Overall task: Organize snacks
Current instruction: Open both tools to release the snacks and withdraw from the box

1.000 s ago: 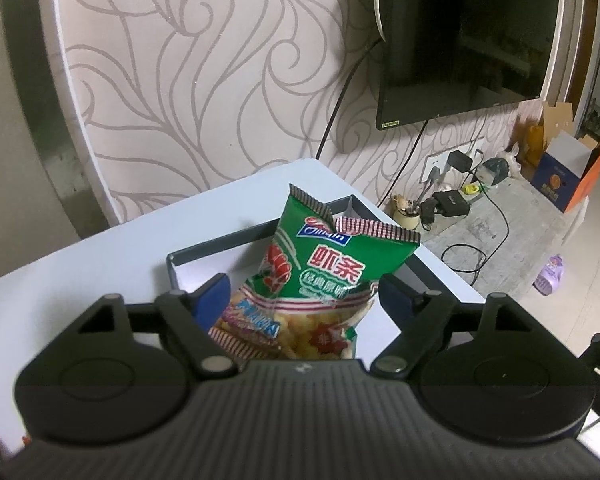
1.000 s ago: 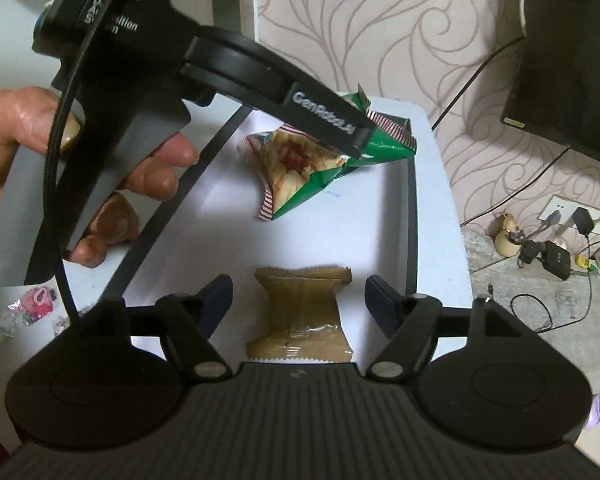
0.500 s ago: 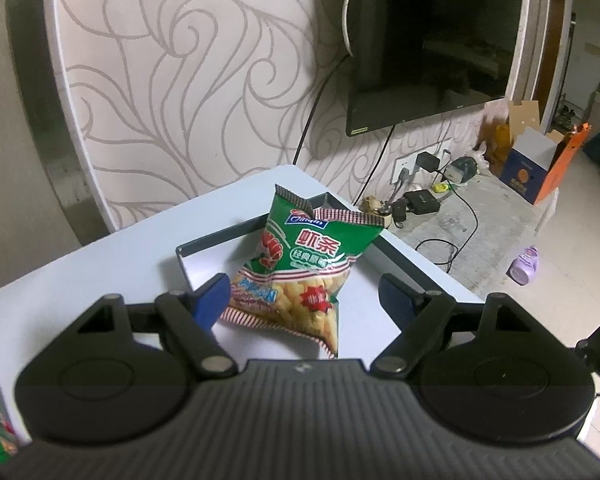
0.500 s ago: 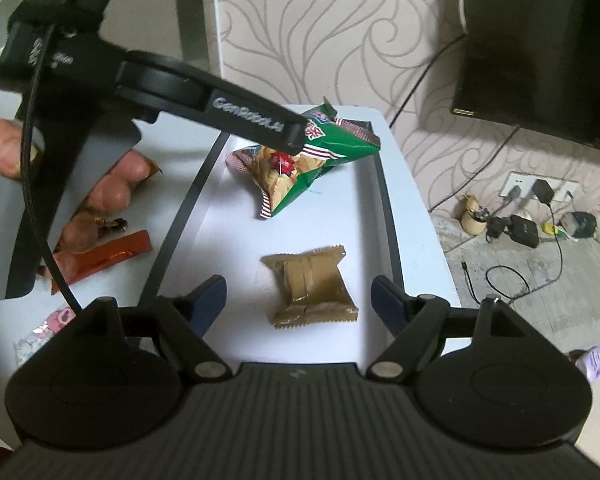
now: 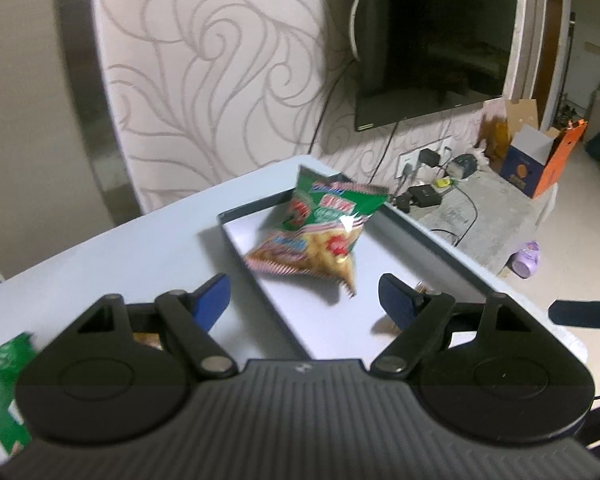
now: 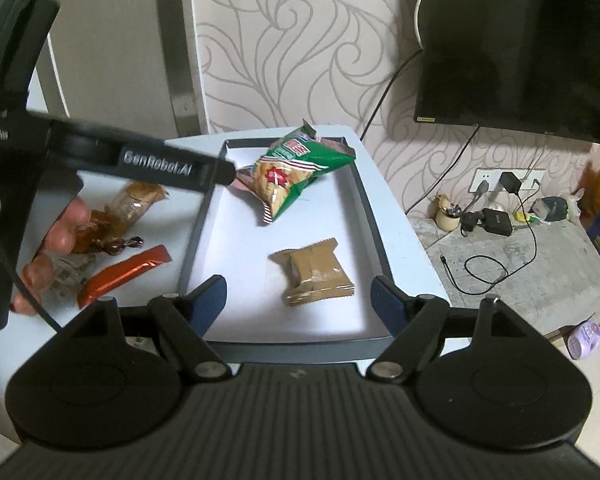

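Green bag [image 6: 296, 172]: lies free in tray [image 6: 370, 216]
Left claw [image 5: 304, 300]: I see it wide, empty
Right claw [image 6: 300, 300]: wide, empty

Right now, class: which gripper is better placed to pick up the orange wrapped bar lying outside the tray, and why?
Left. The left gripper hangs open over the tray's left rim, on the orange bar's side. The right gripper faces the brown packet inside the tray.

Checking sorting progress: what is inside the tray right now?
The tray holds a green chip bag at its far end and a brown wrapped snack nearer. Anything beneath them is hidden.
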The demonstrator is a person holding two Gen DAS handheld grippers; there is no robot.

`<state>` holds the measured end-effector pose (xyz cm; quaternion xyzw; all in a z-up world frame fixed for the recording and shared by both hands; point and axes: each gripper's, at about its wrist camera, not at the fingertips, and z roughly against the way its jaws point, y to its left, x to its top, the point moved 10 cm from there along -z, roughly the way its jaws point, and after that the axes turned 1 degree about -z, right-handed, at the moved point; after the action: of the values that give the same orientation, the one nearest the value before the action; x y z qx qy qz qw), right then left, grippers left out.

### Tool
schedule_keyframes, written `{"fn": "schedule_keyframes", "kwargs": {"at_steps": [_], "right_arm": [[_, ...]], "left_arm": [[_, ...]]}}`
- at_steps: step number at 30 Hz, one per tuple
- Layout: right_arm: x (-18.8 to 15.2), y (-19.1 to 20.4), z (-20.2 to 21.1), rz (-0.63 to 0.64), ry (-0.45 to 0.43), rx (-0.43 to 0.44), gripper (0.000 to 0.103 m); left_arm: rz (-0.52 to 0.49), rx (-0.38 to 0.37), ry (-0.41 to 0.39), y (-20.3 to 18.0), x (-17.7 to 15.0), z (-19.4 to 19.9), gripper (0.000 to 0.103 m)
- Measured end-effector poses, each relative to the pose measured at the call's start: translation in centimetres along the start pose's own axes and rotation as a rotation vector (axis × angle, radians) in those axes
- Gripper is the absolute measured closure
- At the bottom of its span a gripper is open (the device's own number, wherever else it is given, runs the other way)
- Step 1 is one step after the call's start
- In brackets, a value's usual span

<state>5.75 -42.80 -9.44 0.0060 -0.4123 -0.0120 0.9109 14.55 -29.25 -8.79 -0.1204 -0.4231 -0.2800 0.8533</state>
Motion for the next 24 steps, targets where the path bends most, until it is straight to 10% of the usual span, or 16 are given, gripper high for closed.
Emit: {"fn": "schedule_keyframes", "kwargs": {"at_steps": [24], "right_arm": [[-1.1,9.4,-0.2,0.193,0.041,0.184,0.060]], "left_arm": [[0.026,0.063,0.021,5.4,-9.2,6.8,0.020]]}}
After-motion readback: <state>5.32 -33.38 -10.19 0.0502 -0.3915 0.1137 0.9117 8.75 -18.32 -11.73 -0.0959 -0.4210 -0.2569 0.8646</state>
